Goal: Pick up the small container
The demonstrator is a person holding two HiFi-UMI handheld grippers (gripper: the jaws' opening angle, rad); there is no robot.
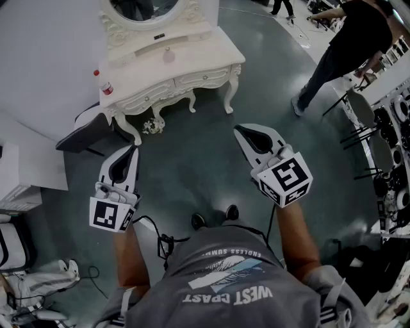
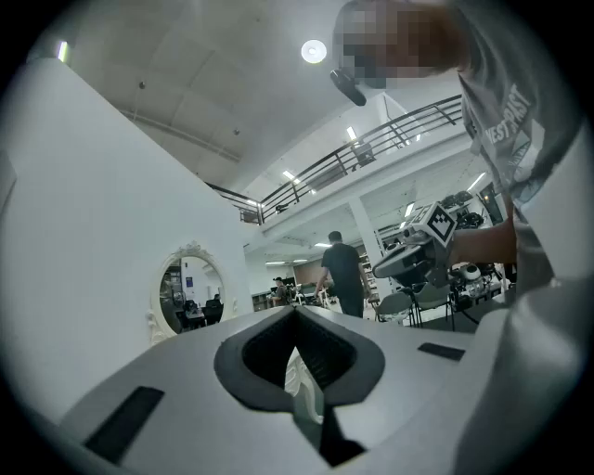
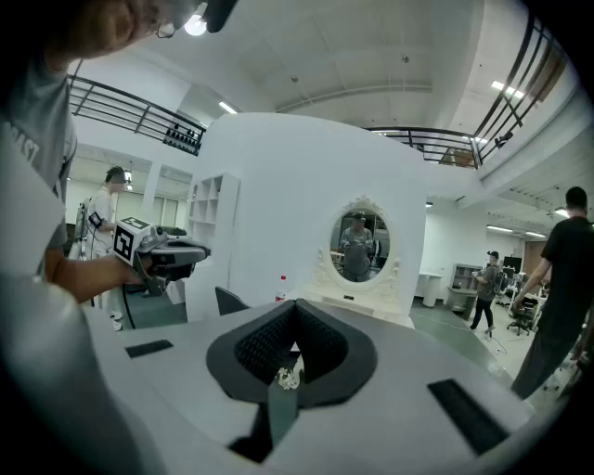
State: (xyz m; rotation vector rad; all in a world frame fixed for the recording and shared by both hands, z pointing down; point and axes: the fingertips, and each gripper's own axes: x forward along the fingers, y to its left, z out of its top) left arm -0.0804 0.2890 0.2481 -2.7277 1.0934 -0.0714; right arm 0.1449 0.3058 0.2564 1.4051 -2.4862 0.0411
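Both grippers hang over the grey floor (image 1: 192,166), nothing in either. Left gripper (image 1: 132,149): fingers together, empty. Right gripper (image 1: 239,131): fingers pressed together too, empty. Each carries a cube with black square markers. Dead ahead at 12 o'clock stands the white carved desk (image 1: 211,51) with its oval mirror (image 1: 144,8). On its top, 1 small round container (image 1: 168,56) sits near the front edge, well apart from both grippers. At the desk's 9 o'clock corner, 1 bottle (image 1: 102,83) with a red cap, label too small to read. The grey shirt (image 1: 224,288) reads "WEST COAST". Another person (image 1: 349,45) in black stands at 2 o'clock.
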